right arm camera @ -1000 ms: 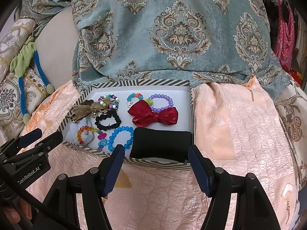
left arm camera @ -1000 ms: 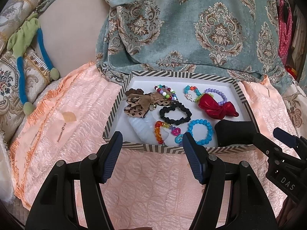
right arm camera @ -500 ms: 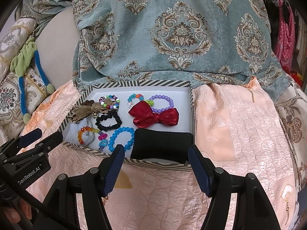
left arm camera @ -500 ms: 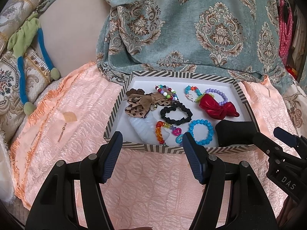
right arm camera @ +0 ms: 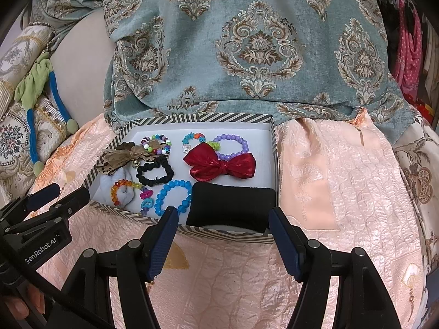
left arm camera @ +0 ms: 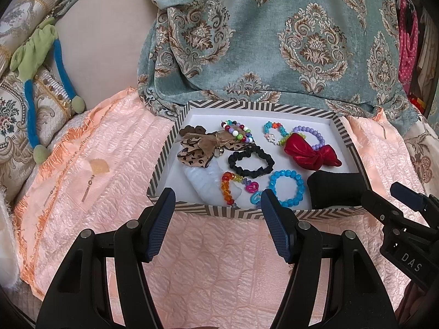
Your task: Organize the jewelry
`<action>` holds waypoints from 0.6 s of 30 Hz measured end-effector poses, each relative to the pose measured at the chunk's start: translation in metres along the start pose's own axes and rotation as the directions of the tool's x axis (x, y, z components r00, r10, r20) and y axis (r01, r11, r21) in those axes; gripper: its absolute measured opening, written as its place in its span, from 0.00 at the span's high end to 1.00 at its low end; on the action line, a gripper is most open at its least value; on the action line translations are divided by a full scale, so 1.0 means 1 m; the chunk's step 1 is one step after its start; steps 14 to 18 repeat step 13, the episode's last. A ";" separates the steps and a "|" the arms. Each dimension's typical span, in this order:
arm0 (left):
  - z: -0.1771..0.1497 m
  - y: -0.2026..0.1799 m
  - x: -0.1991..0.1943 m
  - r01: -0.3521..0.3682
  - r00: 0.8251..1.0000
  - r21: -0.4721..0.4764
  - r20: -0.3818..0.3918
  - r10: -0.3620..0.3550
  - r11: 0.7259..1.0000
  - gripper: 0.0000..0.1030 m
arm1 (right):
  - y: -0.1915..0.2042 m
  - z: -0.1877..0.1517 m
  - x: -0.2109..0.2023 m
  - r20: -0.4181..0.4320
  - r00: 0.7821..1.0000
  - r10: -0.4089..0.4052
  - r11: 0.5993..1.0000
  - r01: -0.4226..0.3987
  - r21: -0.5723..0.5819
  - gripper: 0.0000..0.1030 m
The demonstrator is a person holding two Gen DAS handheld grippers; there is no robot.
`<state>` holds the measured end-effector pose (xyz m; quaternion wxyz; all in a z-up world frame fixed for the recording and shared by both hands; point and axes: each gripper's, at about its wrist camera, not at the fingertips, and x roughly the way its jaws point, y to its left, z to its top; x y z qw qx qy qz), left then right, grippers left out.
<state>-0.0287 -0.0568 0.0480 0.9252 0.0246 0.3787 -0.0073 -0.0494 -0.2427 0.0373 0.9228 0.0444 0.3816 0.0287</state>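
While the left gripper point(left arm camera: 216, 213) hangs just short of the striped box point(left arm camera: 164, 161), its blue-padded fingers stand well apart with nothing between them. From the left wrist view, the box sits on a peach quilted cover point(left arm camera: 109, 148), its far edge against a teal patterned cloth point(left arm camera: 274, 41). Inside lie a leopard-print bow point(left arm camera: 197, 148), a mixed-colour bead bracelet point(left arm camera: 237, 133), a black scrunchie point(left arm camera: 251, 161), a red bow point(left arm camera: 311, 153) partly over a purple bead bracelet point(left arm camera: 311, 134), a turquoise and orange bracelet point(left arm camera: 274, 131), a rainbow bead bracelet point(left arm camera: 229, 186), a blue bead bracelet point(left arm camera: 286, 187) and a black cushion point(left arm camera: 336, 189) in the near right corner. The right gripper point(left arm camera: 403, 213) shows at the right edge, near that corner. A green and blue fabric toy point(left arm camera: 41, 63) lies on the cushions to the left.

From the right wrist view, the right gripper point(right arm camera: 223, 235) hovers at the box's point(right arm camera: 275, 164) near wall, jaws wide apart and empty, framing the black cushion point(right arm camera: 233, 203). The red bow point(right arm camera: 222, 164), blue bead bracelet point(right arm camera: 172, 197) and black scrunchie point(right arm camera: 155, 174) lie beyond. The left gripper point(right arm camera: 46, 205) enters at lower left, with a person's fingers point(right arm camera: 16, 304) visible below it.
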 end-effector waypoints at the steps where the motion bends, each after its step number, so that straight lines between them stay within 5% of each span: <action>1: 0.000 0.000 0.000 -0.001 1.000 0.000 0.000 0.001 1.000 0.37 | 0.000 0.000 0.000 -0.001 1.000 0.000 1.000 0.000 0.000 0.36; 18: -0.004 -0.003 0.000 0.007 1.000 0.018 0.018 -0.007 1.000 0.37 | -0.011 -0.002 0.004 -0.002 1.000 -0.009 1.000 0.009 -0.015 0.36</action>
